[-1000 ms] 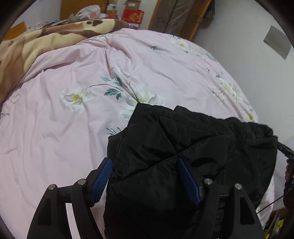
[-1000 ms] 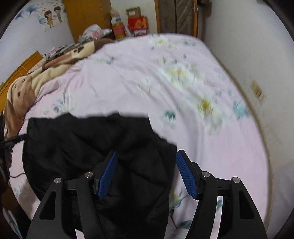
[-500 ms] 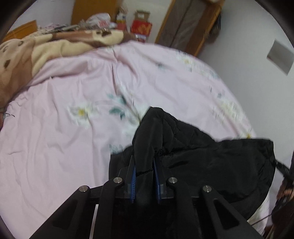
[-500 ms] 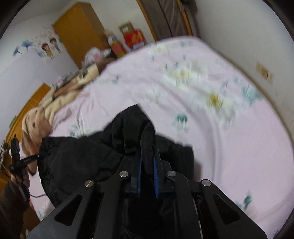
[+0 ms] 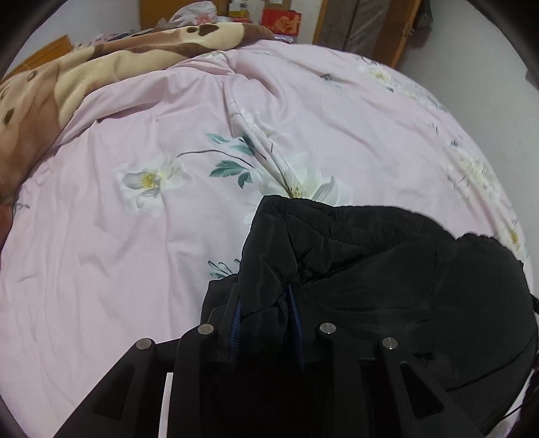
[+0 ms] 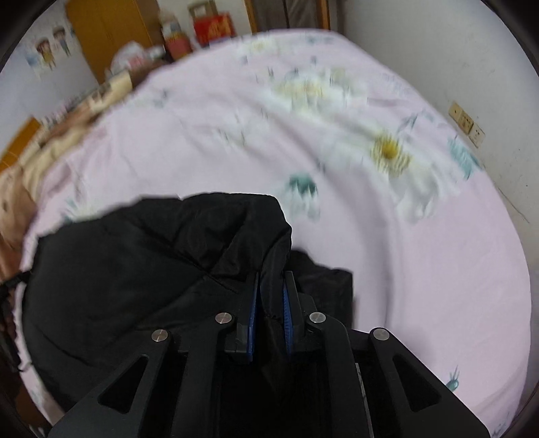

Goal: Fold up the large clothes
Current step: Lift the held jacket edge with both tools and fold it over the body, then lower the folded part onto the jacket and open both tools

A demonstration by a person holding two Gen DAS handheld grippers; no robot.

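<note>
**Black padded jacket pinched at two corners on a flowered bed**

While a pink flowered bedspread (image 5: 141,256) lies spread across the bed, two hand-held grippers each pinch a bunched fold of a black padded jacket (image 5: 387,269) at the near edge. Seen from the left wrist, the left gripper (image 5: 264,313) has its blue-lined jaws clamped on a ridge of the quilted fabric, which stands up between them and rises beyond their tips; the jaws have just eased slightly apart, with the cloth between them. To the right of that ridge the jacket runs in a dark, rumpled mass towards the right side of the bed.

Seen from the right wrist, the right gripper (image 6: 271,303) likewise pinches a narrow fold of the jacket, the jaws having just loosened a trifle around the fabric. Here the jacket's bulk lies to the left, with a smaller flap lying just right of the jaws. This view is blurred.

At the far left of the bed a brown and cream blanket (image 5: 101,64) is heaped. Beyond the bed's far end are a red box (image 5: 281,21) and wooden furniture against the wall.
</note>
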